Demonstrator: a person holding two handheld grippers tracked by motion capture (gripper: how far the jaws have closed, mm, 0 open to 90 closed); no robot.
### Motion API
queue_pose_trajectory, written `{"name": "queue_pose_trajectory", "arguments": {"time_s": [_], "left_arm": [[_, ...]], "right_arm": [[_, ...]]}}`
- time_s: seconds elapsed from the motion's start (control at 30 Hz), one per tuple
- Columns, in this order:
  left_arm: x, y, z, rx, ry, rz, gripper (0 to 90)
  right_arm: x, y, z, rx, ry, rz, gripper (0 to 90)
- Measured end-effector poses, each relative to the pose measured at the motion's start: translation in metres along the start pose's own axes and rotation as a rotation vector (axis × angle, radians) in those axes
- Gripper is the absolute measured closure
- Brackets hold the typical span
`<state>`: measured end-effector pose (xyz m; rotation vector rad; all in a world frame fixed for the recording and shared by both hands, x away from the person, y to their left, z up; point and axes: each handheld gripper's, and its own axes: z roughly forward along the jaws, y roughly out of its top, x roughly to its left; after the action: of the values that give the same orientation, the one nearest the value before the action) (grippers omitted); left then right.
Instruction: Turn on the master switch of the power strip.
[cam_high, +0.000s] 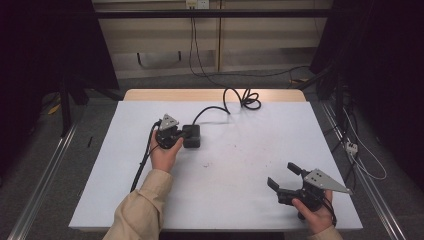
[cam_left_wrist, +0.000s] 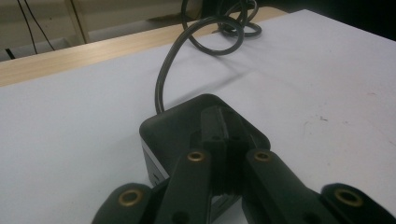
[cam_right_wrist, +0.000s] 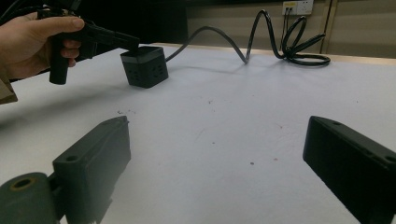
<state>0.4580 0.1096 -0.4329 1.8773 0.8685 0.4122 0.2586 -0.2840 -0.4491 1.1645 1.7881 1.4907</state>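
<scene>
Table (cam_high: 240, 175) evenly lit, surroundings dark; soft shadows; near fingers (cam_right_wrist: 88, 168) blurred, perhaps slightly dim.

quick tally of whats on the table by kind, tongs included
tongs: 2, the left tongs shut over the cube's top, the right tongs open over bare table
black socket cube: 1
black cable running from the cube: 1
total: 4
</scene>
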Motion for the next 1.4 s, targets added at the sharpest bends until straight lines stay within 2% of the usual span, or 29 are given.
{"name": "queue_pose_trajectory", "arguments": {"time_s": [0.17, 0.2, 0.37, 0.77, 0.87, 1.3, 1.4], "left_arm": [[0.0003, 0.0003, -0.0001, 0.003, 0.003, 0.007, 90.0], [0.0002, 0.0, 0.0003, -0.002, -0.003, -0.008, 90.0], [-0.0004, -0.0004, 0.0004, -0.006, 0.001, -0.016, 90.0], [-0.0012, -0.0004, 0.0003, -0.004, 0.007, -0.007, 90.0], [-0.0005, -0.0007, 0.0004, -0.006, 0.002, -0.02, 90.0], [-0.0014, -0.0002, 0.0004, -0.002, 0.009, -0.016, 90.0], [-0.0009, -0.0001, 0.0004, 0.0, 0.004, -0.027, 90.0]], "right_arm": [[0.0002, 0.0002, -0.0001, -0.001, 0.0, 0.0, 7.1], [0.0002, 0.0002, -0.0002, -0.001, 0.0, 0.001, 7.1], [0.0006, 0.0004, -0.0003, -0.001, 0.002, 0.001, 7.1], [0.0004, 0.0005, -0.0003, -0.002, 0.003, 0.0, 7.1], [0.0002, 0.0004, -0.0003, -0.002, 0.003, 0.0, 7.1], [0.0001, 0.0003, -0.0001, -0.001, 0.003, 0.002, 7.1], [0.0, 0.0003, -0.0002, -0.001, 0.004, 0.001, 7.2]]}}
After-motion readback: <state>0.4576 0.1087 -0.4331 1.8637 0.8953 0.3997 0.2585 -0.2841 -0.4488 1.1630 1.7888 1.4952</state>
